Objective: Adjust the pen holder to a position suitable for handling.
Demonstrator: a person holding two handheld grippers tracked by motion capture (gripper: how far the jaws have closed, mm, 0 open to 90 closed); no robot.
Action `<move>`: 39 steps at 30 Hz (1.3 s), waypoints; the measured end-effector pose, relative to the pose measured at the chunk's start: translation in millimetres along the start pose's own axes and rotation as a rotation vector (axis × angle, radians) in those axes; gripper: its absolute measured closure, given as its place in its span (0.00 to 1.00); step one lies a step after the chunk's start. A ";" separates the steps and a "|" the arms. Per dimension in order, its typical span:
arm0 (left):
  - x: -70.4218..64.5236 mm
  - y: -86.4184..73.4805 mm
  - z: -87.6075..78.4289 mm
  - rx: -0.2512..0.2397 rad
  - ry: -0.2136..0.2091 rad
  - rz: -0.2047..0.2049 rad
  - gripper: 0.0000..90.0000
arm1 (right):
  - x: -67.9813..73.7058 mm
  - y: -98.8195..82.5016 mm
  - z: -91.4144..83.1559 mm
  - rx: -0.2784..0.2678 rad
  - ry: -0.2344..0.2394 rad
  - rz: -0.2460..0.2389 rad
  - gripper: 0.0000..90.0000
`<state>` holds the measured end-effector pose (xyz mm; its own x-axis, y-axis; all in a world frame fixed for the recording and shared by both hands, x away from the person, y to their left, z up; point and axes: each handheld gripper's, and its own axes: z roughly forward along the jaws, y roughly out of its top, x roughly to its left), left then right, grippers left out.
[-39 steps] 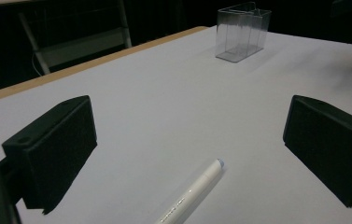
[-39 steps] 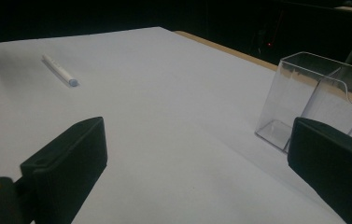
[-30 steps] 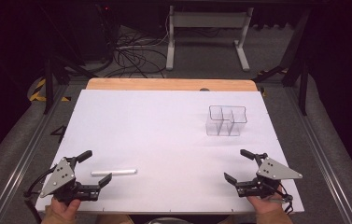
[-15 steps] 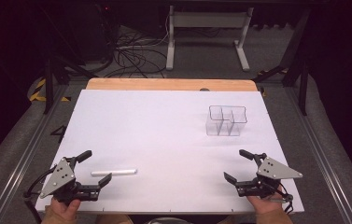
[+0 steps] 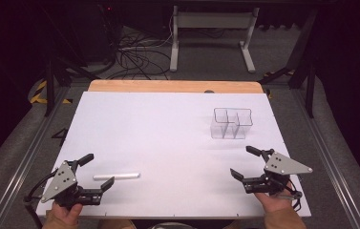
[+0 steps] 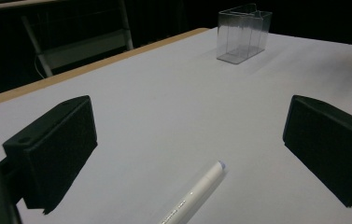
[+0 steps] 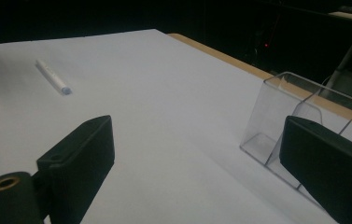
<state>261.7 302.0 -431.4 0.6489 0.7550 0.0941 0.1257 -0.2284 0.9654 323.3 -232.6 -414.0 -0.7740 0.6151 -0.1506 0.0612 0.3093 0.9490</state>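
A white pen (image 5: 116, 176) lies flat on the white table sheet near the front left. My left gripper (image 5: 100, 169) rests just left of it, open, and the pen's near end (image 6: 197, 191) lies low between the jaws without touching them. A clear divided box (image 5: 231, 123) stands at the right rear. My right gripper (image 5: 241, 161) sits in front of the box, open with nothing between its jaws; they have just been closing a little. In the right gripper view the box (image 7: 276, 116) is close ahead, and the pen (image 7: 52, 76) lies far off.
The white sheet (image 5: 168, 138) covers the table, with a wooden strip (image 5: 173, 86) along the far edge. Beyond it are a dark floor, cables and a metal stand (image 5: 211, 28). The clear box (image 6: 243, 32) appears far ahead in the left gripper view.
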 end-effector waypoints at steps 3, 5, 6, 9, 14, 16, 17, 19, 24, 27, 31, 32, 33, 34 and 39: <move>0.0 0.0 -0.2 0.000 0.001 0.001 0.04 | -2.3 7.0 3.2 0.007 0.000 -0.008 0.12; 0.0 -0.3 -0.2 -0.001 0.001 -0.001 0.04 | -3.3 8.5 5.4 0.005 0.001 -0.004 0.12; 0.0 -0.3 -0.2 -0.001 0.001 -0.001 0.04 | -3.6 8.7 6.0 0.006 0.001 -0.004 0.12; 0.4 -0.5 -0.4 -0.001 -0.001 -0.002 0.04 | -5.2 10.3 6.9 0.014 0.001 -0.003 0.12; -0.1 -0.2 -0.4 0.000 -0.002 -0.001 0.04 | -7.1 14.6 8.0 0.015 0.001 -0.014 0.12; -0.3 -0.1 -0.2 0.001 -0.001 0.001 0.04 | -7.3 15.9 8.6 0.020 0.001 -0.015 0.13; -0.3 -0.1 -0.1 0.002 -0.001 0.001 0.04 | -7.3 15.9 8.6 0.020 0.001 -0.015 0.13; 0.0 -0.2 0.0 0.004 0.000 0.002 0.04 | -8.3 19.0 7.8 0.043 0.001 -0.022 0.14; 0.0 -0.1 -0.2 0.003 0.000 0.004 0.04 | -12.3 30.0 6.1 0.076 0.012 -0.050 0.19; 0.0 -0.4 -0.7 0.005 -0.001 0.004 0.04 | -16.4 39.3 6.9 0.109 0.028 -0.075 0.21; -0.1 -0.8 -1.8 0.010 0.002 0.001 0.04 | -22.5 46.7 10.0 0.145 0.033 -0.101 0.22; -0.3 -1.0 -2.0 0.008 0.003 0.001 0.04 | -23.8 48.1 10.8 0.154 0.032 -0.108 0.23; -0.3 -1.0 -2.0 0.008 0.003 0.001 0.04 | -25.6 50.1 12.0 0.167 0.033 -0.116 0.23; -0.5 -1.1 -2.4 0.008 0.004 0.001 0.04 | -27.5 52.0 13.3 0.178 0.030 -0.121 0.24; -0.4 -1.5 -3.5 0.009 0.008 0.001 0.04 | -38.8 59.8 23.1 0.243 0.041 -0.147 0.28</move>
<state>258.6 304.2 -432.0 0.6430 0.7596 0.0974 0.1318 -0.2350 0.9630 371.5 -221.3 -357.8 -0.8099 0.5229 -0.2657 0.0921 0.5608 0.8228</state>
